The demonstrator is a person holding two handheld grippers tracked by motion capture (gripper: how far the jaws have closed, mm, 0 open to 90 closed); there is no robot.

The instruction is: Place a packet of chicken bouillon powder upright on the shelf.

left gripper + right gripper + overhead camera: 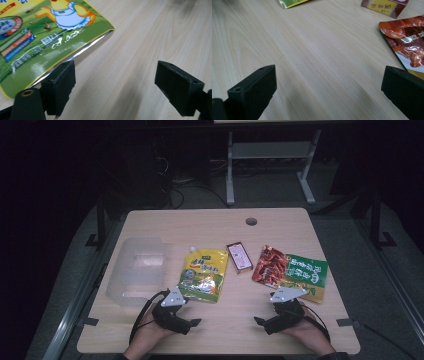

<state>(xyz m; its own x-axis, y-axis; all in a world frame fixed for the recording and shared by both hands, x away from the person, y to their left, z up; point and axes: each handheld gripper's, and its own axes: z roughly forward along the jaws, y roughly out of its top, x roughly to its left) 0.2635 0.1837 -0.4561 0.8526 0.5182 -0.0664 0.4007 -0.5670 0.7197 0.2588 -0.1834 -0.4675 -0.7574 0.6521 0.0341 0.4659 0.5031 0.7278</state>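
Pale wood grain is what lies between both sets of jaws: neither has hold of anything. From the high view I have the left gripper (187,324) low on the table (220,227), just below the bottom edge of the yellow-and-green pouch (204,274). In the left gripper view its jaws stand wide apart, with bare tabletop (140,37) in the gap. The pouch (42,32) lies flat at the upper left of that view, its silver-edged bottom seam running right behind the left-hand pad (61,85); I cannot tell whether the pad brushes the seam or sits just short of it. Nothing is pressed between the pads.

The right gripper (262,322) sits at the near right of the table, just below the red snack packet (270,265) and the green packet (307,276) that lies partly under it. In the right gripper view its jaws are spread as far as I see them go, one at each bottom corner, bare wood (317,50) between them. The red packet (407,40) lies just beyond the right-hand jaw; I cannot tell whether they touch. The small maroon box (387,5) lies farther off at the top edge, and a corner of the pouch (290,3) shows near the top left.

A clear plastic container (137,270) stands at the table's left, beside the pouch and apart from both grippers.
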